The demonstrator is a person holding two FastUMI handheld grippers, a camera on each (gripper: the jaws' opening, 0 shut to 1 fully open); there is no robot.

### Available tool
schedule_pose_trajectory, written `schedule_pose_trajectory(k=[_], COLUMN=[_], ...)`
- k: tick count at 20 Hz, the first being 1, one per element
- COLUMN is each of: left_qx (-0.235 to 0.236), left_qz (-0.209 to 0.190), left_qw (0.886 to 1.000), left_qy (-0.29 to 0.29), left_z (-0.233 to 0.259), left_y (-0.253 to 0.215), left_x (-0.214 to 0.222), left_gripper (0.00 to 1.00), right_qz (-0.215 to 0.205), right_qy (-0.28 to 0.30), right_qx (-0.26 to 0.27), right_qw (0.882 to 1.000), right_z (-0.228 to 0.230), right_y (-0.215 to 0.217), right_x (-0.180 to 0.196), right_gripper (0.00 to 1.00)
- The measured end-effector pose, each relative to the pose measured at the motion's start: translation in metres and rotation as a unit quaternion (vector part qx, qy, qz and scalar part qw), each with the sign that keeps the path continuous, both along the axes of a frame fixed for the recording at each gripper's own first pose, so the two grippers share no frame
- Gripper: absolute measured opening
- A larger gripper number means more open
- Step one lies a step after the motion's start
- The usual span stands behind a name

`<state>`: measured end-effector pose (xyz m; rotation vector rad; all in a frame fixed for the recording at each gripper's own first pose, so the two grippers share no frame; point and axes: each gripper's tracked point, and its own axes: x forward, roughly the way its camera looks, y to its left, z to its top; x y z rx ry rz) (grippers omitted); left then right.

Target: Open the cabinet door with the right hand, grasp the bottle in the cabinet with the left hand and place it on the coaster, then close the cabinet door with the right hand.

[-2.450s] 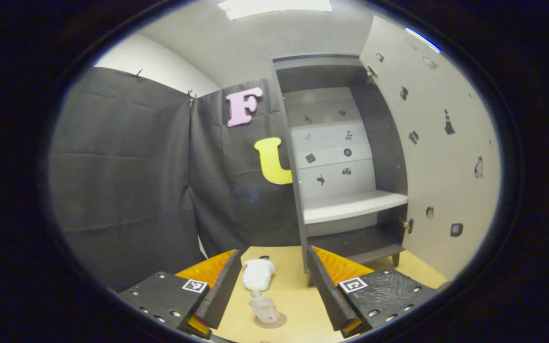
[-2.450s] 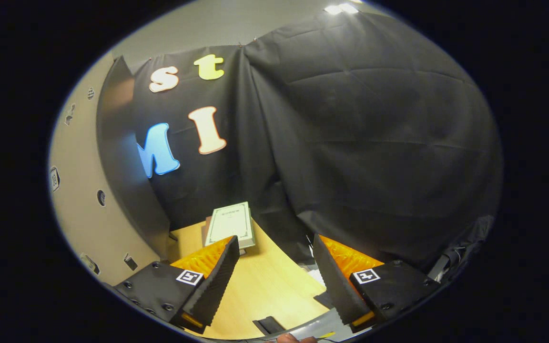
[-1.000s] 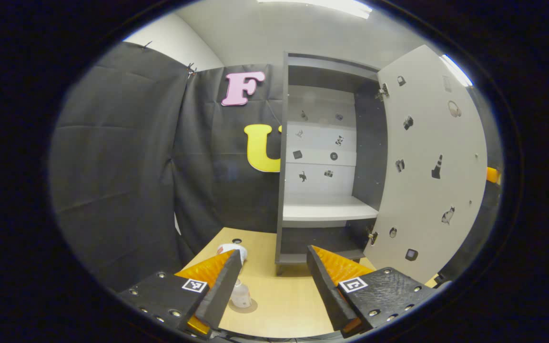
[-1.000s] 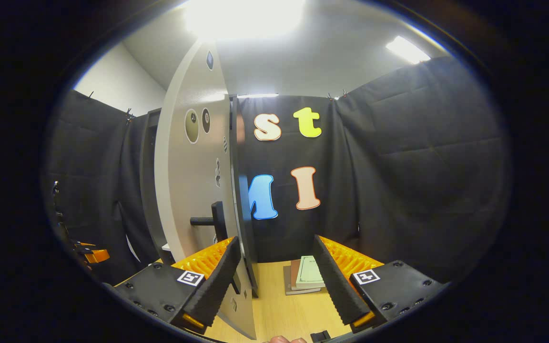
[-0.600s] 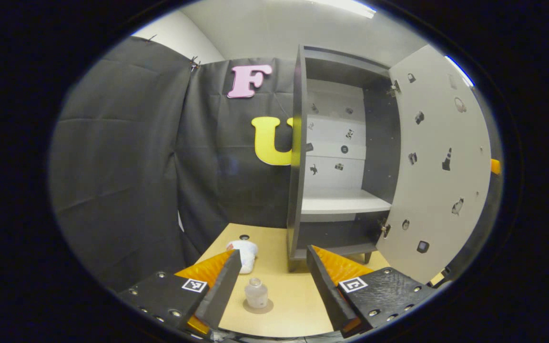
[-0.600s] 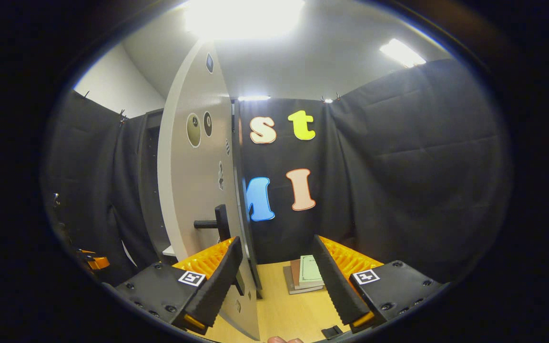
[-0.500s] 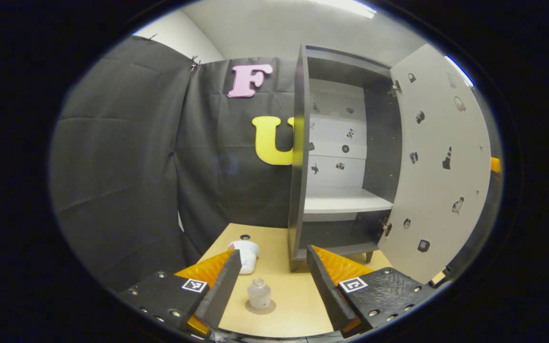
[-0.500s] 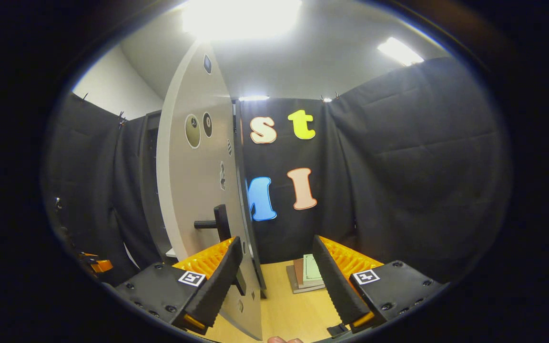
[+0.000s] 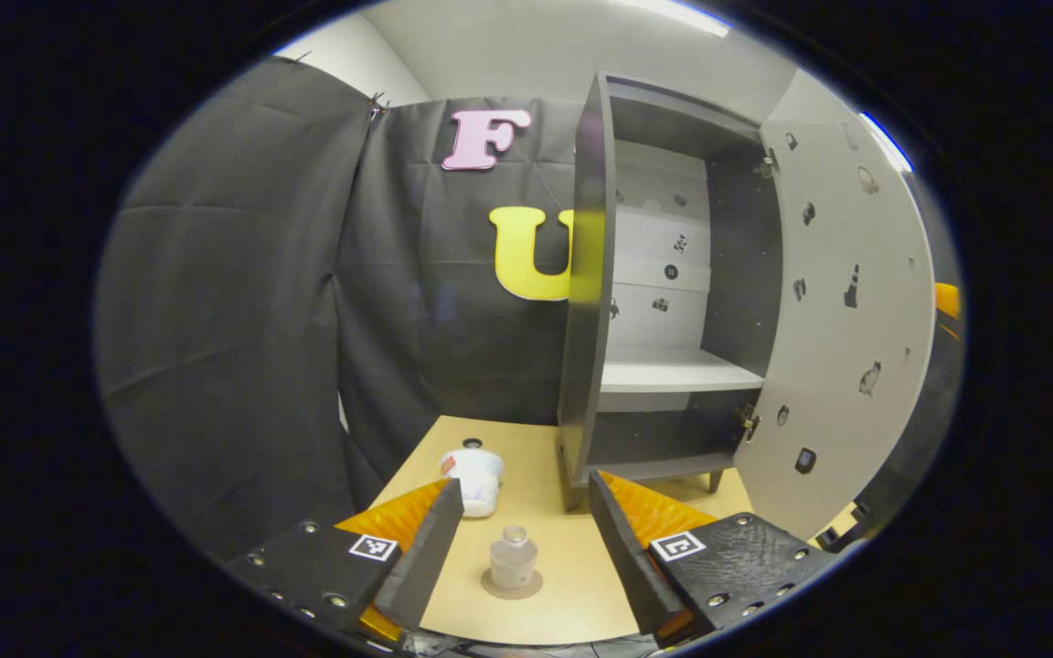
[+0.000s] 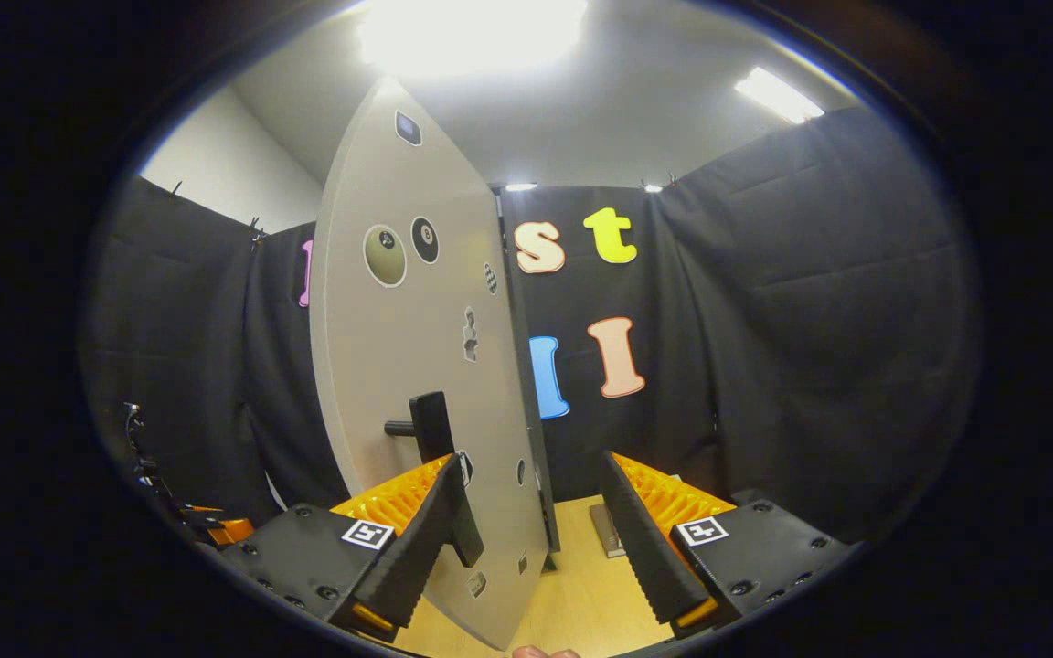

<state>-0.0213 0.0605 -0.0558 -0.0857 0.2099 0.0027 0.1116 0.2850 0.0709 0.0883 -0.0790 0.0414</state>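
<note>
Partly behind cabinet door (image 10: 417, 384), stacked books (image 10: 607, 530) near right tool (image 10: 534, 535).

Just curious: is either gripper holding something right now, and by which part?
Nothing is held. The left gripper is open above the bottle; the right gripper is open by the cabinet door.

Hidden and cut-off parts of the booth scene
In the right gripper view the cabinet door (image 10: 417, 366) covers the cabinet body and all but an edge of the books (image 10: 607, 530) on the desk (image 10: 581, 594), while the door's handle (image 10: 430, 425) drops behind the left finger; in the left gripper view the white object (image 9: 473, 475) lying beyond the bottle (image 9: 514, 556) is partly masked by a finger, and the stickers inside the cabinet (image 9: 664, 274) are too small to make out
</note>
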Motion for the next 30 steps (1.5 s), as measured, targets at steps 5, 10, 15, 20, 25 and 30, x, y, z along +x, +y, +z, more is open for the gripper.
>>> schedule_pose_trajectory(k=[5,10,15,20,25,30], left_qx=[-0.005,-0.008,0.021,0.016,0.03,0.034], left_qz=[0.003,0.011,0.023,0.033,0.047,0.032], left_qw=[1.0,1.0,0.999,0.999,0.998,0.996], left_qy=[0.001,0.008,0.012,0.0,-0.041,-0.081], left_z=[-0.005,-0.01,0.0,0.021,0.078,0.125], left_y=[0.02,0.039,0.055,0.051,0.034,-0.012], left_x=[0.001,0.0,-0.008,-0.015,-0.018,-0.019], left_gripper=[0.83,0.83,0.83,0.84,0.83,0.83], right_qz=[0.043,0.105,0.167,0.184,0.172,0.146], right_qy=[0.007,0.015,0.039,0.042,0.026,0.0], right_qx=[-0.005,0.0,-0.008,-0.02,-0.007,0.022], right_qw=[0.999,0.994,0.985,0.982,0.985,0.989], right_z=[0.0,-0.005,-0.016,-0.02,-0.007,0.018], right_y=[0.05,0.117,0.167,0.175,0.127,0.06], right_x=[0.013,0.044,0.081,0.083,0.08,0.065], right_gripper=[0.96,0.96,0.96,0.96,0.96,0.96])
